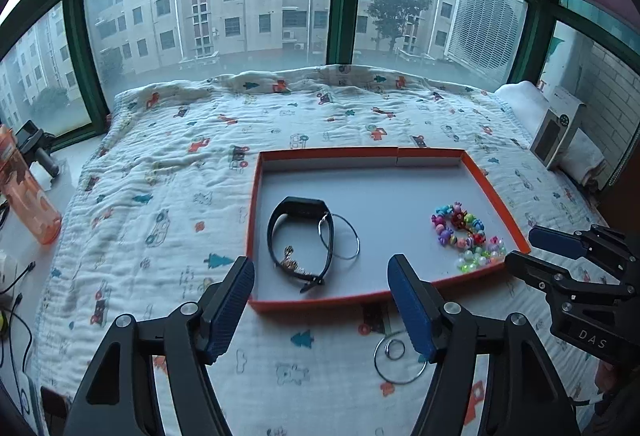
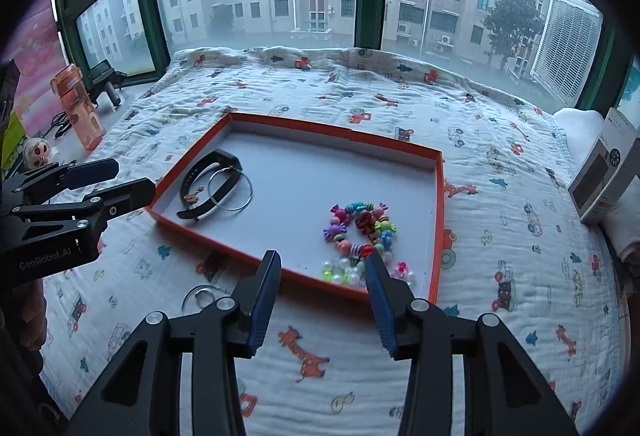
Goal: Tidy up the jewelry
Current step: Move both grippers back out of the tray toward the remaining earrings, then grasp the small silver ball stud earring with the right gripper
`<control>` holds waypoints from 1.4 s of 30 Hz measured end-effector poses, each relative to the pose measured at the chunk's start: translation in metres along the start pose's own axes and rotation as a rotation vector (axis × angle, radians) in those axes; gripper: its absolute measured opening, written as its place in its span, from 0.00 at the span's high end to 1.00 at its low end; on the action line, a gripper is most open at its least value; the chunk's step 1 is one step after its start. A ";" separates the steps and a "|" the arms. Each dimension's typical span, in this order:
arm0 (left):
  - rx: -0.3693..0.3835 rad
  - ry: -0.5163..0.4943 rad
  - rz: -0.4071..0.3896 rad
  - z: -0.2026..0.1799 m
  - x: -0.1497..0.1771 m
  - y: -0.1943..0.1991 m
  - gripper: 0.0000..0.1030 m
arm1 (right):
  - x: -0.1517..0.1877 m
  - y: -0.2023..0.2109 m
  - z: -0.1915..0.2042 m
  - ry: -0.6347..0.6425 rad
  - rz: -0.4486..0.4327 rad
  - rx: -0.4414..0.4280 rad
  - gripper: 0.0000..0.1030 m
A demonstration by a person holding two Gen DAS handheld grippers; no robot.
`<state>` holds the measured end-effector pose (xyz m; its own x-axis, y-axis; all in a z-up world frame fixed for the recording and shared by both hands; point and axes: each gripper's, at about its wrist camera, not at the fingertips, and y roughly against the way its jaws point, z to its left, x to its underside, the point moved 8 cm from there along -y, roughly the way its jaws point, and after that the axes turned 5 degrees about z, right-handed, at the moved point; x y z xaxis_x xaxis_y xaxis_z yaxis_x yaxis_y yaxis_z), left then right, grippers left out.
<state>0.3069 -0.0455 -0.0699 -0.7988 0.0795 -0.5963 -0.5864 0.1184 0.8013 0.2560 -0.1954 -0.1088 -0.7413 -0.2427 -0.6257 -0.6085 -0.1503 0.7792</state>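
Observation:
An orange-rimmed shallow tray [image 1: 254,196] [image 2: 439,204] lies on the patterned quilt. In it are a black band [image 1: 280,220] [image 2: 200,172], a thin silver hoop [image 1: 346,236] [image 2: 240,188], a small gold piece [image 1: 290,264], a colourful bead bracelet [image 1: 456,226] [image 2: 360,226] and a clear bead bracelet [image 1: 482,258] [image 2: 344,276]. A large wire ring [image 1: 400,380] and a small ring [image 1: 395,350] [image 2: 204,298] lie on the quilt in front of the tray. My left gripper [image 1: 320,268] [image 2: 132,178] is open and empty above the tray's near edge. My right gripper [image 2: 322,266] [image 1: 516,244] is open and empty by the bead bracelets.
An orange bottle [image 1: 24,192] [image 2: 78,108] and cables stand on the ledge at the left. A white box [image 1: 558,132] [image 2: 604,172] rests on folded towels at the right. Windows run behind the bed.

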 end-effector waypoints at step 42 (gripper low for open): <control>-0.068 0.096 0.000 0.050 0.092 0.048 0.18 | 0.124 0.000 0.098 -0.020 0.153 -0.218 0.55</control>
<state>0.2118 0.0175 -0.0890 -0.8062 -0.0156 -0.5914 -0.5914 0.0510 0.8048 0.1362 -0.1315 -0.1901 -0.8268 -0.2595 -0.4991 -0.4154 -0.3167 0.8527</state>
